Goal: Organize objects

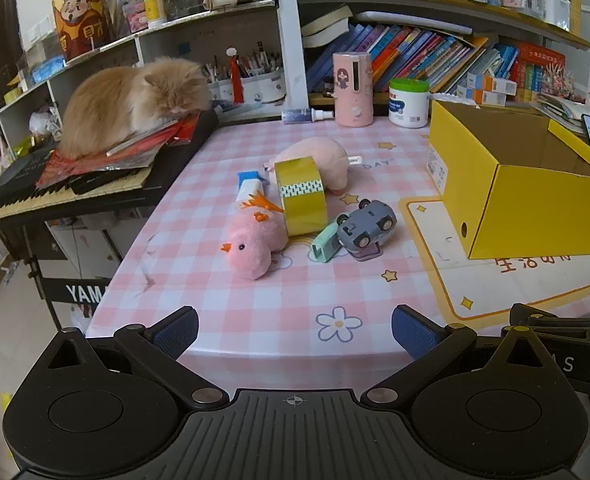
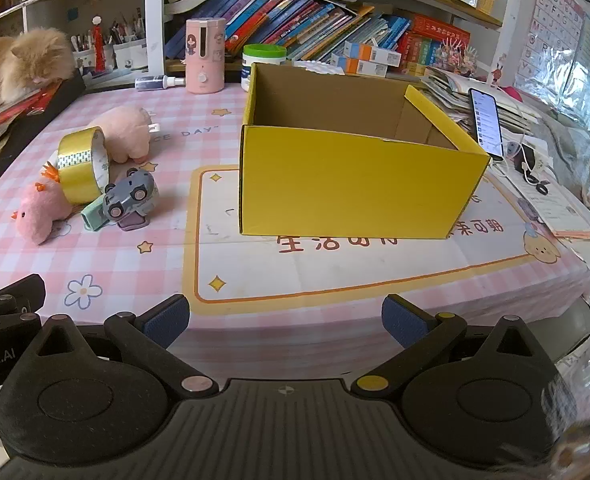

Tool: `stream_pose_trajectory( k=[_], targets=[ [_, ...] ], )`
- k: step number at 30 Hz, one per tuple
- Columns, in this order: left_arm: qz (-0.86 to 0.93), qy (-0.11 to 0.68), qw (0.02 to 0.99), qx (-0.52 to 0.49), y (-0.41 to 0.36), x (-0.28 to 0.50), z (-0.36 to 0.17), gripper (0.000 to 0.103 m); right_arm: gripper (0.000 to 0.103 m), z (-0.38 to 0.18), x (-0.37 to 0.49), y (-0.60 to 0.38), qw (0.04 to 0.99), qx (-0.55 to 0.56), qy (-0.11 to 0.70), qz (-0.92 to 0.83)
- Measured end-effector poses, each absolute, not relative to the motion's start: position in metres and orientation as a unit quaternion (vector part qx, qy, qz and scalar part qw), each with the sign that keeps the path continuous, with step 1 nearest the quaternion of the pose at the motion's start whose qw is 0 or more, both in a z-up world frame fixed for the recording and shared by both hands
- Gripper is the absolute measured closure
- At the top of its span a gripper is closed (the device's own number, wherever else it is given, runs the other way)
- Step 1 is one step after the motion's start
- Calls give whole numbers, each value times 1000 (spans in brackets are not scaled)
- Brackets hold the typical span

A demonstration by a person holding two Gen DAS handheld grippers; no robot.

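Left gripper [image 1: 295, 330] and right gripper [image 2: 286, 318] are held at the worktop [image 1: 255, 320] near edge, fingers spread wide, nothing gripped. Toy pile is seen mid-frame in the left view: pink chick plush [image 1: 251, 242], yellow tape roll [image 1: 299, 196], grey toy car [image 1: 369, 224], pink pig plush [image 1: 319, 158]. Yellow box [image 2: 355, 192] is placed open at centre of the right view.

Black ribbed body; blue-padded fingers [image 1: 177, 330]

Two wrist views from the table's near edge

Left faces the toy pile [image 1: 295, 208] at 12 o'clock; right faces the yellow box [image 2: 351, 184] at 12. Both views show both.
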State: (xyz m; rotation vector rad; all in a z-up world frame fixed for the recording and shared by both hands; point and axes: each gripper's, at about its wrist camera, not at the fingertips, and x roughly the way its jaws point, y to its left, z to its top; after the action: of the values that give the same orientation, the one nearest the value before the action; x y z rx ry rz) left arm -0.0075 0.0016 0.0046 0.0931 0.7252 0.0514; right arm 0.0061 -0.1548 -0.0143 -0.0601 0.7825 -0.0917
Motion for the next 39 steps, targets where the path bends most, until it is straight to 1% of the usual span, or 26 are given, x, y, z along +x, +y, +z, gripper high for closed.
stream_pose_trajectory(
  k=[39],
  targets=[
    [20,353,934,47,5,-5,0,0,0,-15,10,-150,923,-32,381,-40]
  ],
)
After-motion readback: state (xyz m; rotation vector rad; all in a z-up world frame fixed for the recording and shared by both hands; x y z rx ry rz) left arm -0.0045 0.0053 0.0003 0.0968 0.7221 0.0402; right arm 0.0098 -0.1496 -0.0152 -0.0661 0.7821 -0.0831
